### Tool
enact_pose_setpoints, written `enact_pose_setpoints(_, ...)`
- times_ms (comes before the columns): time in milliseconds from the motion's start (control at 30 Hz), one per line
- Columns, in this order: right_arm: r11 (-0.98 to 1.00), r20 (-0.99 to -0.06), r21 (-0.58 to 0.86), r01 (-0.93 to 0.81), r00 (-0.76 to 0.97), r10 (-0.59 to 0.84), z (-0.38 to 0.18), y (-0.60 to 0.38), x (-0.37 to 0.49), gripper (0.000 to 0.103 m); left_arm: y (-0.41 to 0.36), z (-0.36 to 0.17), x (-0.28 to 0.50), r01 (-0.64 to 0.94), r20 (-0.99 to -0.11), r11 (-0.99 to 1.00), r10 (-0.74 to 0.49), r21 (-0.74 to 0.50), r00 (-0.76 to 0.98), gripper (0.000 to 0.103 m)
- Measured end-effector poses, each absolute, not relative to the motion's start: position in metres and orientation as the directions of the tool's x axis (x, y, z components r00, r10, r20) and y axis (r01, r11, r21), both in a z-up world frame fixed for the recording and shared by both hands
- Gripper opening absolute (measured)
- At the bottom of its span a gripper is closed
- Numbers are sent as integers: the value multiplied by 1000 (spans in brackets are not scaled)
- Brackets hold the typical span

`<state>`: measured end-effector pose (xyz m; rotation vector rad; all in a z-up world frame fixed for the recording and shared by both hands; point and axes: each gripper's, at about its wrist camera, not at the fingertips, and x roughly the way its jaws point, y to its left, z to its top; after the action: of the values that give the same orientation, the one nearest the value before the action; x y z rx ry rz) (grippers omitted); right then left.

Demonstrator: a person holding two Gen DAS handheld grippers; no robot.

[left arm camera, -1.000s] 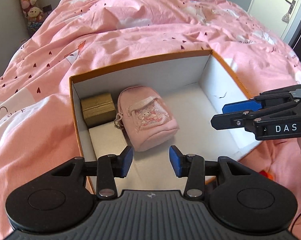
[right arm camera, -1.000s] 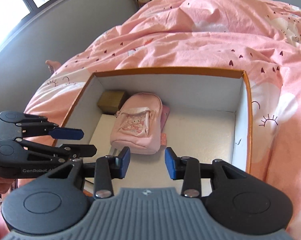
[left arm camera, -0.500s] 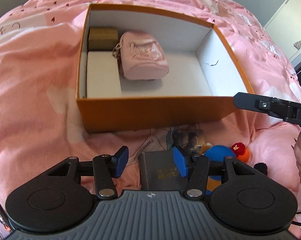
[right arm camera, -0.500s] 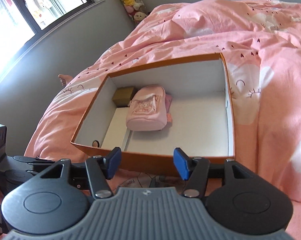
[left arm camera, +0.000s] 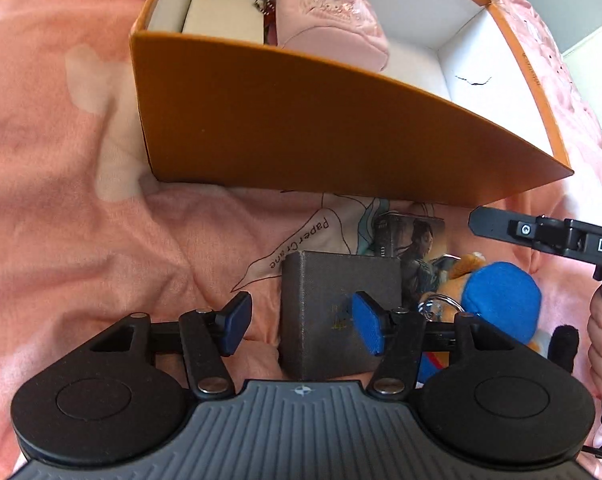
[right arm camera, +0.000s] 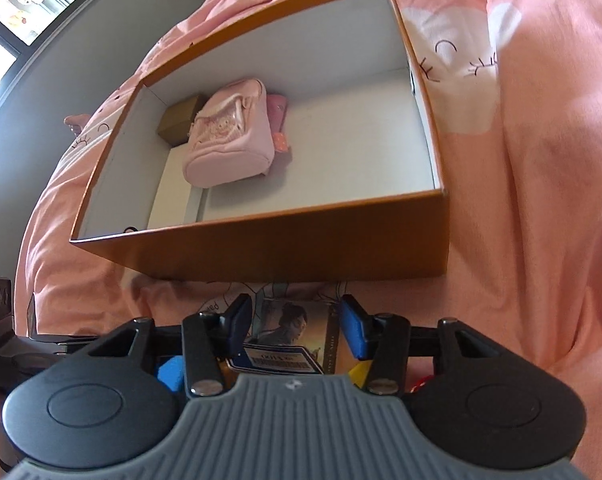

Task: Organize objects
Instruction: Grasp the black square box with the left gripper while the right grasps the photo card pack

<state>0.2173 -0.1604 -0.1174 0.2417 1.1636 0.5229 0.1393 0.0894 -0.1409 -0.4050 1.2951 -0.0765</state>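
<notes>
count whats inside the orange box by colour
pink: 2, the backpack and a pink item behind it
brown: 1, the small box
white: 1, the flat box
total: 4, all in the orange box

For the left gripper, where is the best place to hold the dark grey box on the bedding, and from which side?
Probably across its two long side faces, coming down from above. The dark grey box lies flat, and the open left gripper already has one finger on each side of it. A plush toy crowds its right side.
</notes>
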Motion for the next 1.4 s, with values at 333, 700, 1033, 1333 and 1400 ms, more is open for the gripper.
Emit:
enact_pose_setpoints(333,832,-829,520,-190,122,546,-160,-156,238,51,88,-167,149,-192,-891,878,-395,-438,223,86)
enact_pose_setpoints(700,790,-795,598,-137,24,606,-195,-152,251,58,88,-178,155,-235,-868,839,-446,-490,217,84)
enact_pose_setpoints(1033,786,-788,592,-178,80,611,-179,-154,238,36,100,-148,138,-275,-873,837,-402,-473,278,56)
enact_pose_setpoints(1333,775,-775,546,-317,159,611,-136,-142,222,24,101,-112,118,-254,-865,860,-337,-443,372,45)
enact_pose_setpoints(1400,785,-783,502,-362,195,591,-125,-136,217,24,102,-102,113,-248,-860,864,-324,-439,394,45)
